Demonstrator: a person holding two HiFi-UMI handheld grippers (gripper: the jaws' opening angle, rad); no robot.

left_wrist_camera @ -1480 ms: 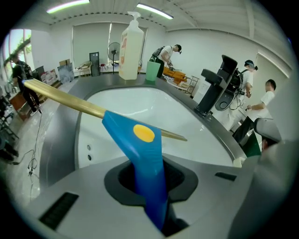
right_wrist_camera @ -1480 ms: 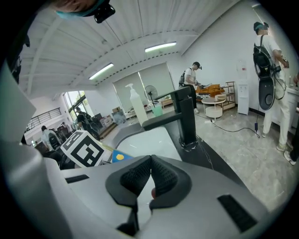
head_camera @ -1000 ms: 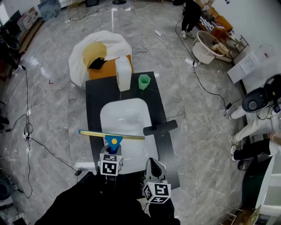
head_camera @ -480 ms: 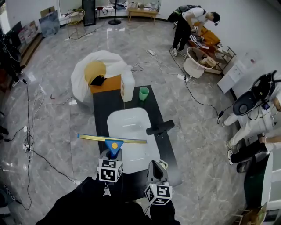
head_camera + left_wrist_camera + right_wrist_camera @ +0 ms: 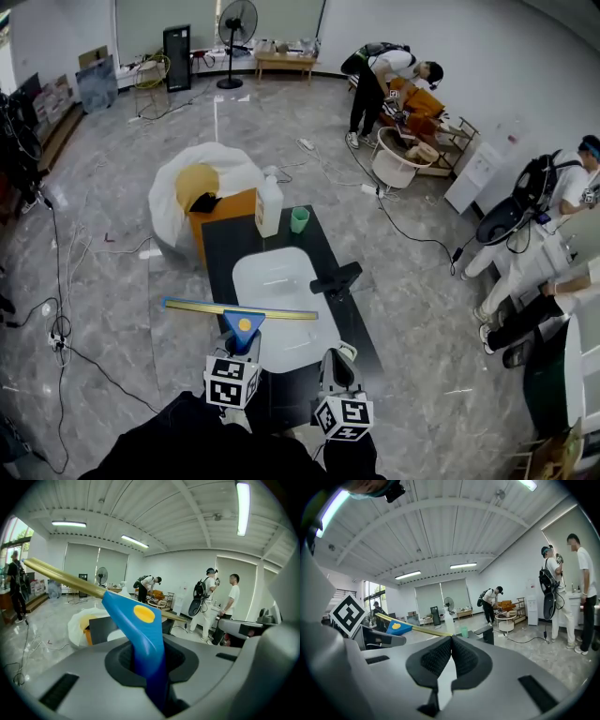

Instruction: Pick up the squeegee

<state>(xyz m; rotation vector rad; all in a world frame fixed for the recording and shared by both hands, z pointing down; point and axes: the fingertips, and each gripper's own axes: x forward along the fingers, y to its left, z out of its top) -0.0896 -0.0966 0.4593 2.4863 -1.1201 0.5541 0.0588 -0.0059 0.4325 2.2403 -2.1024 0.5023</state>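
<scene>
Nearest, at 6 o'clock in the head view: the left tool [image 5: 241,348] was pinching the blue plastic handle of the squeegee [image 5: 242,312]. The squeegee had a long brass-coloured blade bar and a yellow dot on the handle. The left gripper view confirmed the grip, with the handle wedged between the dark pads and the bar slanting away toward 10 o'clock.

At 5 o'clock, just beside it, was the right tool [image 5: 336,360]. Its pads were pressed together with nothing between them, and it played no part in the grip.

Beyond the tools, the bar hung crosswise over the near end of the white rounded plastic tray [image 5: 281,274] on the black rectangular worktop [image 5: 221,251]. It looked clear of both, touching nothing.

At the tray's 3 o'clock edge lay a black handled object [image 5: 336,278], type not clear. At the worktop's 12 o'clock end stood a green plastic cup [image 5: 300,219] and a white plastic jug [image 5: 269,206].

Task status, as judged: the pick-up was done, with the squeegee gripped and carried in the air. Nothing obvious was left beyond keeping hold.

Against the earlier frames, the grip and the blade's crosswise lie were unchanged. The worktop showed smaller and farther below the tools, consistent with both tools having risen. More of the far room and the people at 1 to 3 o'clock had come into view.
</scene>
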